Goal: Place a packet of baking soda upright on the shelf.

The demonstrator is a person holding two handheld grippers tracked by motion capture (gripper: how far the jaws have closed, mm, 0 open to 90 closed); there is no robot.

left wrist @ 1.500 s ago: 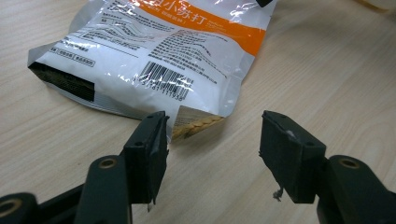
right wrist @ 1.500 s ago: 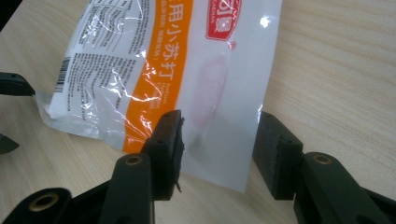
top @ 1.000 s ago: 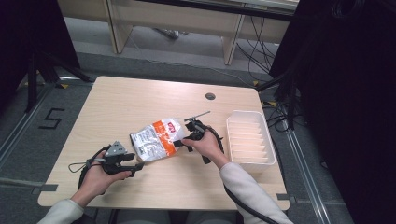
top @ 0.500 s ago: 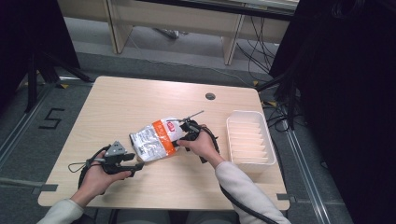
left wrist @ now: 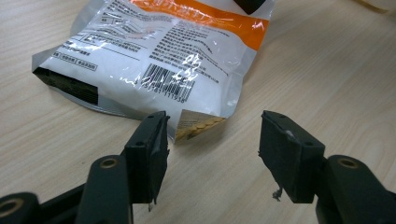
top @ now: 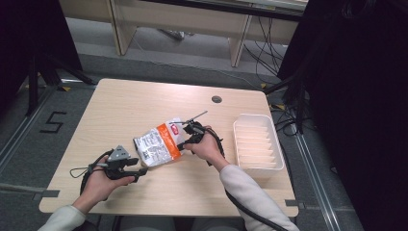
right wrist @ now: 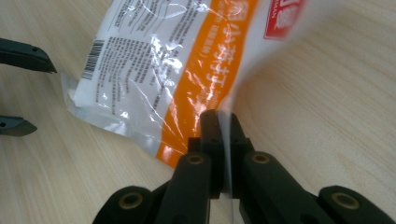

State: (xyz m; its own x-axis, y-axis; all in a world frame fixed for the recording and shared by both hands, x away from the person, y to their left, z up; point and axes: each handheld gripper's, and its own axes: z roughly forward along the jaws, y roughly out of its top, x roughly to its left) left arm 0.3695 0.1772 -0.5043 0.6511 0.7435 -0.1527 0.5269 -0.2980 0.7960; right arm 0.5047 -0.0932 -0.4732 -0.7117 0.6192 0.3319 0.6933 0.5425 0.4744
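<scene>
Wooden table (top: pixel 144 96), right gripper (right wrist: pixel 223 140) pinching snack bag (right wrist: pixel 154 60), left gripper (left wrist: pixel 212 144) agape

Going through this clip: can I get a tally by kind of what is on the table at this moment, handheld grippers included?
Snack bag: 1
White ridged tray: 1
Grippers: 2, left gripper open, right gripper shut on the bag's edge
Total: 4

A white ribbed tray (top: pixel 258 144) lies along the right edge of the wooden desk (top: pixel 125 106). A small round hole (top: pixel 216 99) sits near the desk's far edge. Dark cables (top: pixel 269 53) run over the floor beyond.
</scene>
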